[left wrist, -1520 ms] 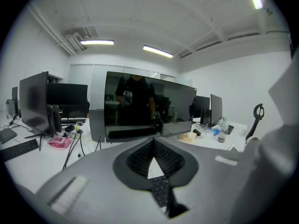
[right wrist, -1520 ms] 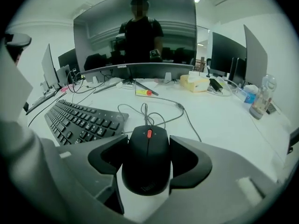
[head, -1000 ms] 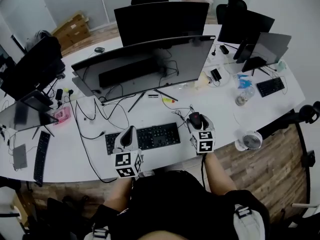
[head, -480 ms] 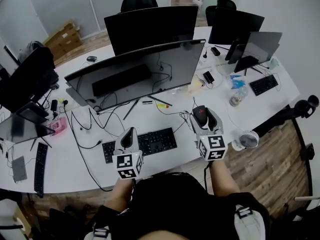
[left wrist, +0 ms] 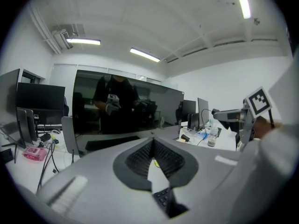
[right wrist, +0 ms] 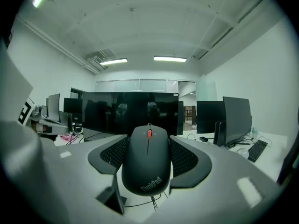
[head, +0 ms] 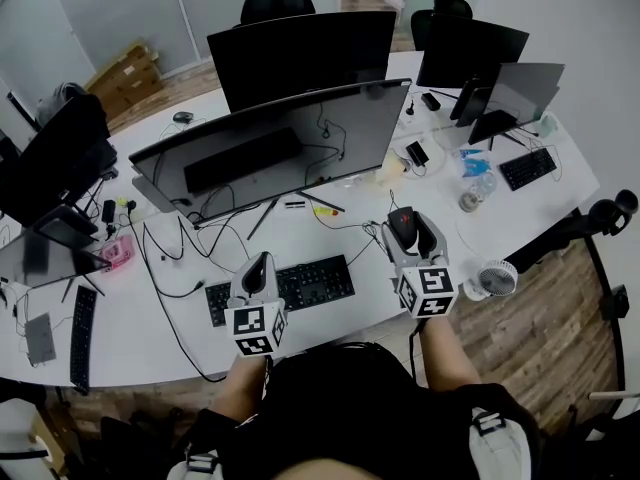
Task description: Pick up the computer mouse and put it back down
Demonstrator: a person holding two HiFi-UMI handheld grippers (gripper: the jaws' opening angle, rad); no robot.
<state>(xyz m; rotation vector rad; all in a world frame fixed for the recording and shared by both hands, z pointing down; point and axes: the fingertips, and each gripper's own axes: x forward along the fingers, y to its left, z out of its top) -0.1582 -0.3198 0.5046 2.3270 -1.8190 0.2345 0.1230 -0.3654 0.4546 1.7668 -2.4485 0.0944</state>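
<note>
While my left gripper (head: 258, 268) sits over the near left end of the keyboard (head: 300, 280), fingers pressed together on nothing, it has no part in the job as far as I can judge. Through the slit beneath those closed fingers I see only a few keys. Further right, past the keyboard's right end, my right gripper (head: 408, 230) has its fingers clamped on the black mouse (right wrist: 147, 164), one ribbed pad against each flank, scroll wheel pointing away from me toward the big monitor (head: 270, 143). A thin cable (right wrist: 152, 202) shows beneath the mouse's near end against the white desk (head: 300, 230). So the grasp is made; whether the mouse is clear of the desk or only just resting on it I cannot tell, though the cable showing under it suggests a slight lift. What is left, as I read it, is to finish any lift, lower the mouse flat on the desk and spread my fingers off it. As for containers, cardboard boxes (head: 135, 68) lie on the floor at the far left, contents not visible, and a small clear bottle (head: 470, 200) stands on the desk right of the mouse, too small to show what it holds.
</note>
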